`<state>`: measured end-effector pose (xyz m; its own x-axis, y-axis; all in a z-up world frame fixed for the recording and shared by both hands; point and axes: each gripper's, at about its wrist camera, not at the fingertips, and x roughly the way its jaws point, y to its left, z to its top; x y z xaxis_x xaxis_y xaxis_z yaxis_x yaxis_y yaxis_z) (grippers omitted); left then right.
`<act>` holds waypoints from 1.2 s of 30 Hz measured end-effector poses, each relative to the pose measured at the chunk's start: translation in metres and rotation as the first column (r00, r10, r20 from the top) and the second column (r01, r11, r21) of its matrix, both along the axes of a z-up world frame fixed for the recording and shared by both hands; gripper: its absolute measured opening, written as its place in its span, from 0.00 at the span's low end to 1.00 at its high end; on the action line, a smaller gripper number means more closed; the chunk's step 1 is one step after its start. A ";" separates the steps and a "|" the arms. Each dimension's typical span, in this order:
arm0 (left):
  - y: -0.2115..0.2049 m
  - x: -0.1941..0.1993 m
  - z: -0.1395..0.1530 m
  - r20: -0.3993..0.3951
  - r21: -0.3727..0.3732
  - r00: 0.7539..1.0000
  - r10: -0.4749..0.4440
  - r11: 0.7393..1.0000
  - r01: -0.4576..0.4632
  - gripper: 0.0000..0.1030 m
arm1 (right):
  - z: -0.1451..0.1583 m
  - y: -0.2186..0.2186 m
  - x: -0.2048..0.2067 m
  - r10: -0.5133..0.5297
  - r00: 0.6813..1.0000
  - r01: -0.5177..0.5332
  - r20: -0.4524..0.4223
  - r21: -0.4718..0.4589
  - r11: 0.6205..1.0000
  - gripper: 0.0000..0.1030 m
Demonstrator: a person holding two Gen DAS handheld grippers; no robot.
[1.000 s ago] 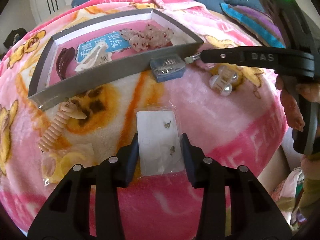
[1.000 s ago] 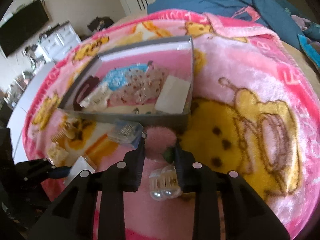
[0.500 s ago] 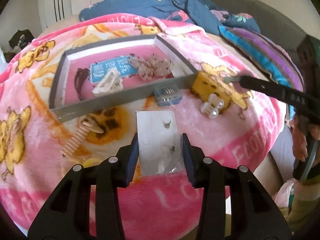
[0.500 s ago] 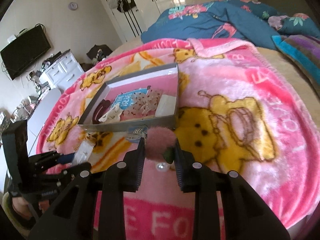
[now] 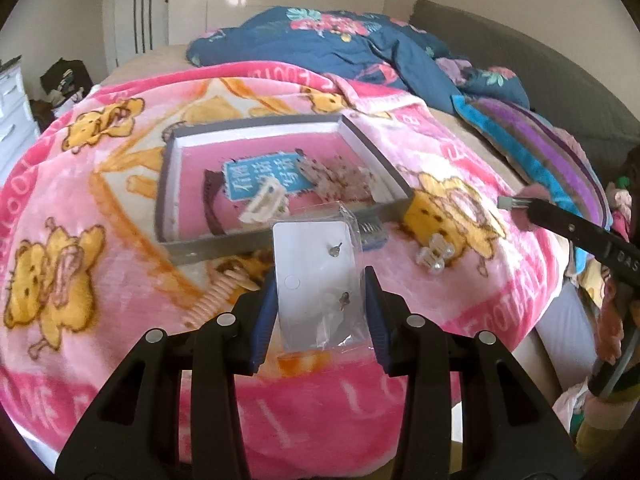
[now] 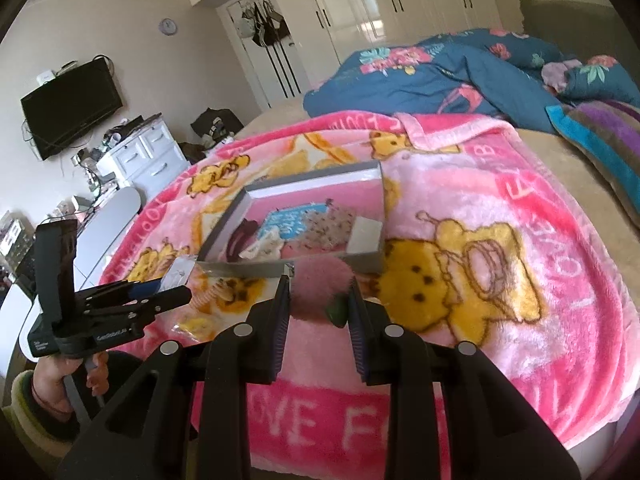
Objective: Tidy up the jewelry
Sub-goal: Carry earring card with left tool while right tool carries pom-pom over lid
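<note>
My left gripper (image 5: 320, 292) is shut on a white earring card in a clear sleeve (image 5: 316, 280), held above the pink blanket in front of the grey tray (image 5: 208, 250). My right gripper (image 6: 318, 298) is shut on a pink fluffy hair clip (image 6: 320, 284), lifted above the blanket near the tray's front corner (image 6: 372, 260). The tray holds a blue card (image 5: 260, 176), a white claw clip (image 5: 264, 202), a dark clip (image 5: 210, 204) and a speckled clear piece (image 5: 340, 178). The right gripper shows at the right edge of the left wrist view (image 5: 506, 203).
On the blanket outside the tray lie a pearl clip (image 5: 434, 254), a clear blue box (image 5: 372, 232) and a peach spiral hair tie (image 5: 218, 290). A blue duvet (image 5: 340, 44) lies behind. The bed's edge is close below. A white dresser (image 6: 136, 160) stands left.
Both grippers have risen and pulled back from the blanket. The right gripper lifted the pink fluffy clip away from the pearl clip; the left lifted the earring card.
</note>
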<state>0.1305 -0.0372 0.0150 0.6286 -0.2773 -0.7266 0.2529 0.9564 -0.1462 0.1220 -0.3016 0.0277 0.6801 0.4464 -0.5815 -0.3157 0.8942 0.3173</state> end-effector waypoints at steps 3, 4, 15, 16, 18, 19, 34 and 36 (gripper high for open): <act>0.008 0.002 0.012 0.023 -0.003 0.999 0.022 1.000 -0.022 0.31 | 0.014 0.006 0.001 0.005 1.000 -0.005 0.026 0.002 1.000 0.25; 0.010 0.003 0.017 0.031 -0.001 0.999 0.029 1.000 -0.029 0.31 | 0.017 0.007 0.002 0.008 0.999 -0.008 0.032 0.006 1.000 0.25; 0.038 0.015 0.050 0.092 0.000 0.991 0.096 0.995 -0.096 0.32 | 0.055 0.032 0.022 0.053 0.992 -0.054 0.111 0.010 0.998 0.25; 0.042 0.018 0.052 0.093 0.000 0.990 0.107 0.994 -0.107 0.32 | 0.056 0.037 0.026 0.059 0.991 -0.060 0.116 0.004 0.998 0.25; 0.048 0.021 0.053 0.094 0.000 0.988 0.119 0.993 -0.120 0.32 | 0.058 0.044 0.031 0.067 0.990 -0.068 0.121 0.002 0.998 0.25; 0.050 0.022 0.053 0.094 0.001 0.988 0.125 0.992 -0.126 0.32 | 0.059 0.047 0.034 0.074 0.990 -0.075 0.122 0.004 0.997 0.25; 0.068 0.049 0.043 0.071 -0.003 0.981 0.181 0.983 -0.182 0.32 | 0.058 0.077 0.071 0.092 0.987 -0.093 0.134 -0.002 0.996 0.25; 0.068 0.055 0.040 0.065 -0.002 0.980 0.186 0.982 -0.186 0.32 | 0.055 0.079 0.075 0.077 0.987 -0.073 0.144 -0.036 0.997 0.25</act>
<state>0.1851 0.0306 0.0551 0.7146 -0.1478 -0.6837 0.0791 0.9882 -0.1310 0.1974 -0.2223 0.0823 0.7236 0.4829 -0.4932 -0.4230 0.8749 0.2360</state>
